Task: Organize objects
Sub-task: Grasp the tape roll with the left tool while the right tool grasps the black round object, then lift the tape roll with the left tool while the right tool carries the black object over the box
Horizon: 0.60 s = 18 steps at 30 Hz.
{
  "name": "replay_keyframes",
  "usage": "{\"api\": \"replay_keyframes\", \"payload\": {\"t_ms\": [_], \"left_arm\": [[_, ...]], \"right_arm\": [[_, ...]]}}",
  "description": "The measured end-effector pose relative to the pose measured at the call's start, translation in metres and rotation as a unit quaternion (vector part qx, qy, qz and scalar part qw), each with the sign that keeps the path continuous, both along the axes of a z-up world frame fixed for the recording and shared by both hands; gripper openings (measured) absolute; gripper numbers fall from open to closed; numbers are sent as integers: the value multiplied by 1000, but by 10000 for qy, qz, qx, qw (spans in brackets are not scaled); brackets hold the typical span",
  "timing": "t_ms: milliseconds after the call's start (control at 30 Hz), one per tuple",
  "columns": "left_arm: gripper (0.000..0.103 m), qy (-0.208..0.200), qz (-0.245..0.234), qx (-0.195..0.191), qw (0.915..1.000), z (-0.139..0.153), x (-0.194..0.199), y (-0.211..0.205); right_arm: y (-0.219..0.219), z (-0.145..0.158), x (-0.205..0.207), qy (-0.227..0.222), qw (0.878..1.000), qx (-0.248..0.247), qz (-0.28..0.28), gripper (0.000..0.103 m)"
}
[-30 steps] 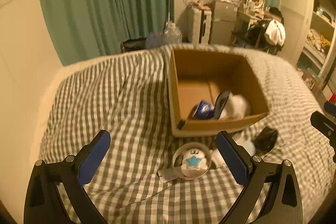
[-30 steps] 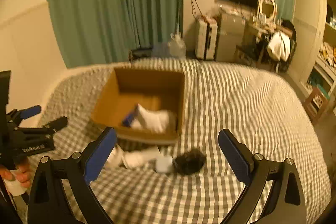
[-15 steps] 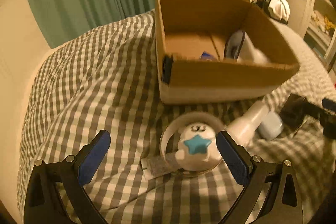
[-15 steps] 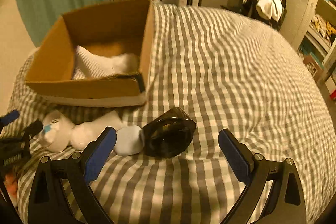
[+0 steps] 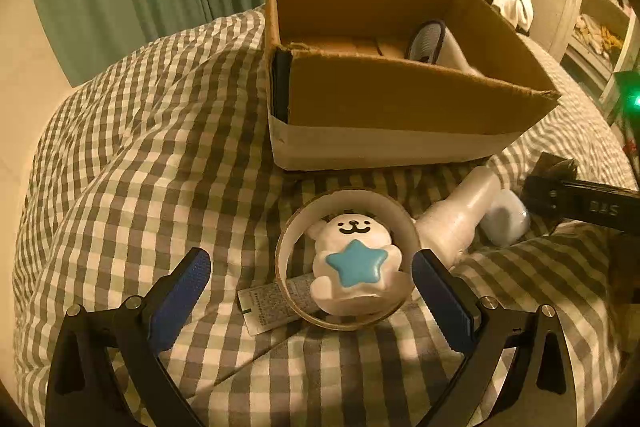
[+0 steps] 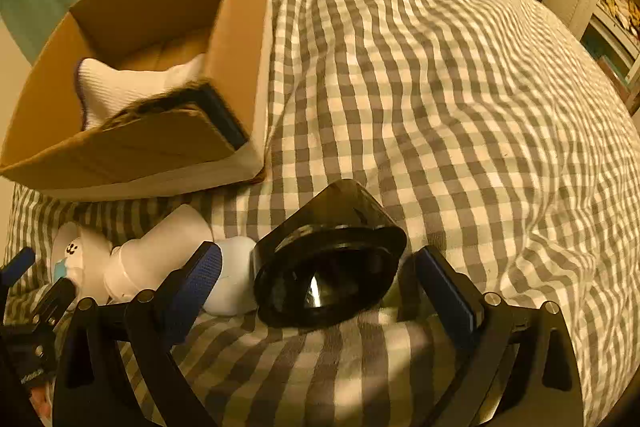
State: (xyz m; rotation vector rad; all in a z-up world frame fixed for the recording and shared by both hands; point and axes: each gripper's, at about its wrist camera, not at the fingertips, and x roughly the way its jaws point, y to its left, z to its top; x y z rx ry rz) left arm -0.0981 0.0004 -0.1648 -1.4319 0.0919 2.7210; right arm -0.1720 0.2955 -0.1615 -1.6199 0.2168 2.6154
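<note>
Left wrist view: the left hand-held gripper [image 5: 310, 279] is spread wide over the checked bedcover [image 5: 140, 155], holding nothing; its blue pads flank a tape ring [image 5: 288, 231] that encircles a white bear toy with a blue star [image 5: 354, 259]. A flat printed packet [image 5: 266, 303] lies partly under the ring. Just right of the ring lie a white bottle [image 5: 460, 223] and a small pale rounded object [image 5: 504, 219], touching each other. Behind them stands an open cardboard box [image 5: 400, 103] containing a dark oval item and white cloth.

Right wrist view: the right hand-held gripper [image 6: 320, 277] is likewise wide open and empty, its pads either side of a glossy black cone-shaped holder [image 6: 328, 267] lying on its side on the bedcover, not touching it. The pale object adjoins the holder's left; the box stands up left.
</note>
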Motion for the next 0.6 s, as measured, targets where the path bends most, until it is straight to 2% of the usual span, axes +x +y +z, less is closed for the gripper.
{"api": "replay_keyframes", "payload": {"t_ms": [133,267,433,600], "left_arm": [[103,-79,-220,34,9997,-3,-1,5],[103,-289,-327,44,9990,-11,-8,8],[103,-665,-276,68,9974,-25,-19,6],[103,-792,-340,-215,9960,-33,-29,15]], "right_arm": [[-2,-1,1,1,9999,122,12,90],[-6,-8,-4,-100,9998,194,46,75],[-5,-9,-1,-58,9998,192,32,74],[-9,-9,-1,-48,9995,292,53,74]]}}
